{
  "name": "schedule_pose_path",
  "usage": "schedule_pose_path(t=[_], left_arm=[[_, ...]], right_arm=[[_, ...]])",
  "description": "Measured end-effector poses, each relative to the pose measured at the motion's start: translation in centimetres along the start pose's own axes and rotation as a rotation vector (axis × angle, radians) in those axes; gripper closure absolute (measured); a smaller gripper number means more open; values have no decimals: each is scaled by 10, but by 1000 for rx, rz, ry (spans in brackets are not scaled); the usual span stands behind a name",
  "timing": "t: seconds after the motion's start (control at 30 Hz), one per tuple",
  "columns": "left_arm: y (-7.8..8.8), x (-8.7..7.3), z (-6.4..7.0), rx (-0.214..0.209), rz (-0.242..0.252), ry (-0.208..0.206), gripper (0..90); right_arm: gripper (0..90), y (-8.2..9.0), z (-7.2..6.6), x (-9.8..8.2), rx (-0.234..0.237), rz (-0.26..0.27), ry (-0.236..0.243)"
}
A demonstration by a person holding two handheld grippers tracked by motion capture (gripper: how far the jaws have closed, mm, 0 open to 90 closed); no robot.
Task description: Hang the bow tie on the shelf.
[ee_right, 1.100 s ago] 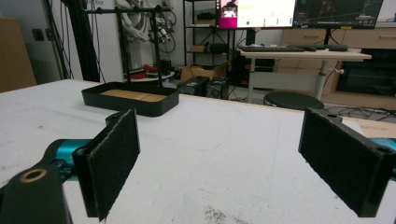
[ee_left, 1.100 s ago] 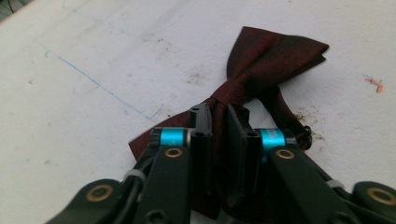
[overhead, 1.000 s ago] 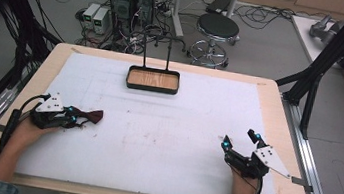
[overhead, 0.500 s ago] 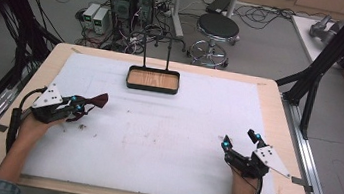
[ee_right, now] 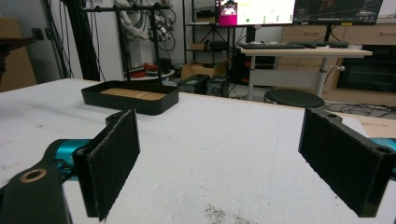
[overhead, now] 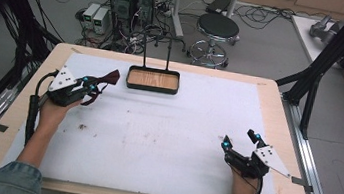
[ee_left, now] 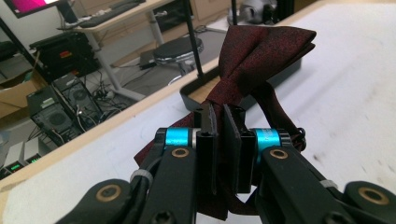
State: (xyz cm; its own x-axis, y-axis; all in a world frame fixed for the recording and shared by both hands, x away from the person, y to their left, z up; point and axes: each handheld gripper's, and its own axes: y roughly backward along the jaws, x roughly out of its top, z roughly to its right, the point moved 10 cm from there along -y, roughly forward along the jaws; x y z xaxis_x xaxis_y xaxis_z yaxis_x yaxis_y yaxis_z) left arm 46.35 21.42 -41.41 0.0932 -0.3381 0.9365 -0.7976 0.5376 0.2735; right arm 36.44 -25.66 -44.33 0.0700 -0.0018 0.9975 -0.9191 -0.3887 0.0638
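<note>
Two grippers over a white table pad [overhead: 164,141], wide bare stretch of it between them. Pad's wooden border runs close outside each hand; near edge cut off at the bottom of the high view by the forearms.

Black tray [overhead: 153,80] with a wood floor sits at the far middle of the pad, just ahead and to the right of the left gripper's tips; two thin posts rise from its back rim. In the left gripper view most of the tray is hidden behind the bow tie, only a corner and a rim strip show.

Left gripper [overhead: 92,85], far-left part of the pad, jaws clamped on a dark red bow tie [ee_left: 261,51]. Bow fans out past the tips toward the tray; the band loops under the jaws, its end hidden below them. Cannot tell whether the tie touches the pad.

Right gripper [overhead: 240,140], near-right corner, jaws spread wide with nothing between them, only bare pad ahead. Small dark specks [ee_right: 217,213] on the pad just ahead of its fingers [ee_right: 114,161].
</note>
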Motion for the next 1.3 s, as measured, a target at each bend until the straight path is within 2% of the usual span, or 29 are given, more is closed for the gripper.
schedule_pose_path(t=[0.23,0.43,0.73,0.97,1.07,1.13,1.3], left_arm=[[-18,24,-5,28,65,29,833],[-30,48,-12,78,127,51,833],[-52,69,-20,144,162,75,834],[-67,74,-26,230,166,52,834],[-72,79,-27,233,184,69,833],[-77,83,-27,242,187,54,833],[-86,94,-27,255,204,47,833]], right_arm=[[117,0,0,-1,0,-5,-5],[118,0,0,-1,0,-5,-5],[117,0,0,-1,3,-6,-10],[117,0,0,-1,6,-7,-12],[117,-1,0,-2,6,-10,-17],[117,-1,1,-1,6,-5,-10],[118,-1,1,-2,10,-10,-21]])
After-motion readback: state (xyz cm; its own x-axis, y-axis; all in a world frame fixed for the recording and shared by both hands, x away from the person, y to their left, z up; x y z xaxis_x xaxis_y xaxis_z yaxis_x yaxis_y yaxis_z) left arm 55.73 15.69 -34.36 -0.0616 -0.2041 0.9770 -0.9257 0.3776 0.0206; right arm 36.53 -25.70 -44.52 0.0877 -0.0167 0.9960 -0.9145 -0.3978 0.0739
